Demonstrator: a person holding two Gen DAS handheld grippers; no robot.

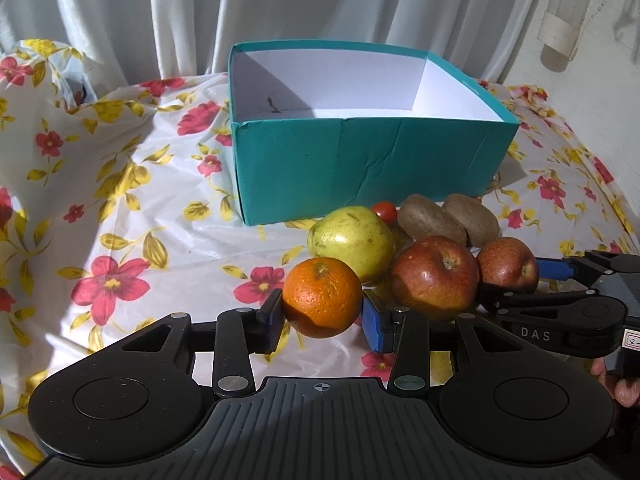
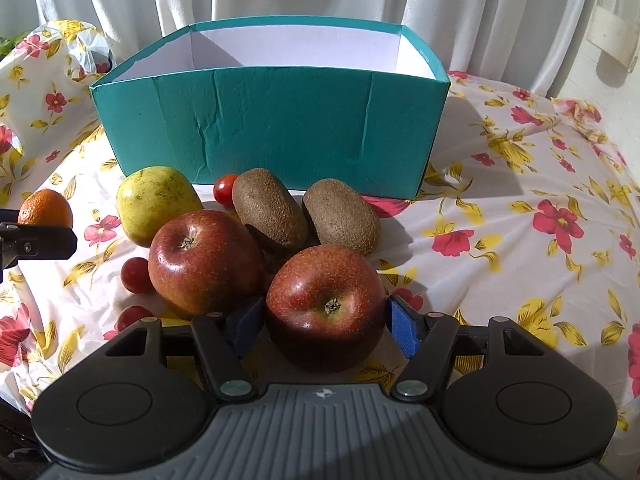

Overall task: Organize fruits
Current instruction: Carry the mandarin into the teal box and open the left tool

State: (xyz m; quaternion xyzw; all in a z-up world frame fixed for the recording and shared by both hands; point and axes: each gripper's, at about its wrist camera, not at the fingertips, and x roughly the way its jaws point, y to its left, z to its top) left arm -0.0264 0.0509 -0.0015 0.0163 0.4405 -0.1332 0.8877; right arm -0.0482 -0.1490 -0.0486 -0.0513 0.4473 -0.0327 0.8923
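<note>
Counter (image 1: pixel 132 200) under a white plastic cloth printed with red and yellow flowers. Open teal cardboard box (image 1: pixel 360 168), white inside, nothing visible within. Fruit heaped just before it:
- yellow-green pear (image 1: pixel 352 240);
- two red apples, the nearer apple (image 2: pixel 326 312) clamped between the right gripper (image 2: pixel 326 326) fingers;
- round orange (image 1: pixel 322 298), held by the left gripper (image 1: pixel 322 320);
- two brown kiwis (image 2: pixel 268 212);
- small red tomatoes (image 2: pixel 225 189).
</note>
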